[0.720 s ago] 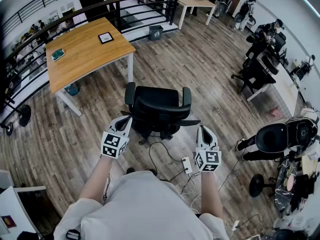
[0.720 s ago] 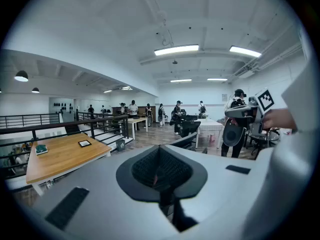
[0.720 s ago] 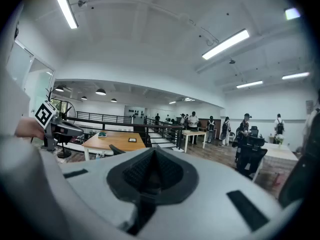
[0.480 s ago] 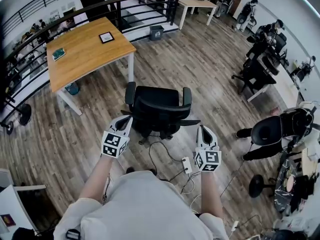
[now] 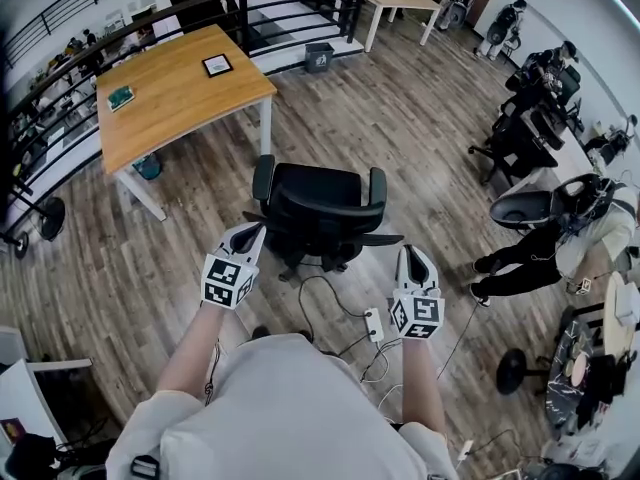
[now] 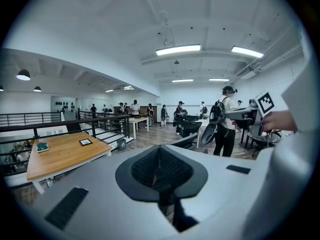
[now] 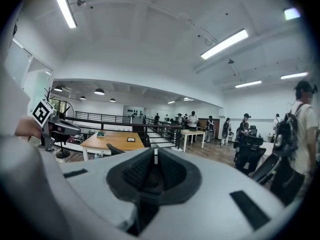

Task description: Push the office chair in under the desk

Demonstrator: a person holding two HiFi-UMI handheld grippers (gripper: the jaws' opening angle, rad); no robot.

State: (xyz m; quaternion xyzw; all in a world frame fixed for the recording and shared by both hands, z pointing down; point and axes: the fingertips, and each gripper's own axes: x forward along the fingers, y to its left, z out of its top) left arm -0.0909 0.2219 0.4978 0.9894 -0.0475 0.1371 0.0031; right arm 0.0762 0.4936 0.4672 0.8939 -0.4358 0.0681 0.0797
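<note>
The black mesh-backed office chair [image 5: 320,208] stands on the wood-plank floor [image 5: 420,118] with its backrest toward the person and its seat facing away. It is apart from the light wooden table with white legs [image 5: 170,98], just off that table's near right corner and not under the top. Set against the earlier head views, chair and table keep the same relation to each other. Both merely sit a little higher in the picture, as the head camera has tipped slightly. The left claw [image 5: 250,236] hangs close beside the left edge of the backrest, and the right claw [image 5: 410,256] is near the right side of the chair's back. Whether either touches the chair cannot be told. Both are about where they were before, marker cubes toward the person. In the left gripper view the left claw [image 6: 159,168] has its ribbed pads pressed together with nothing between them. The right claw [image 7: 152,171] is likewise closed to a thin slit and empty. On the table lie a small black-framed tablet [image 5: 217,65] and a green flat object [image 5: 121,96], unmoved. A white power strip [image 5: 374,325] with cables lies on the floor between the claws. At the right edge, a seated person in dark trousers [image 5: 530,253] has shifted posture since the earlier views.
</note>
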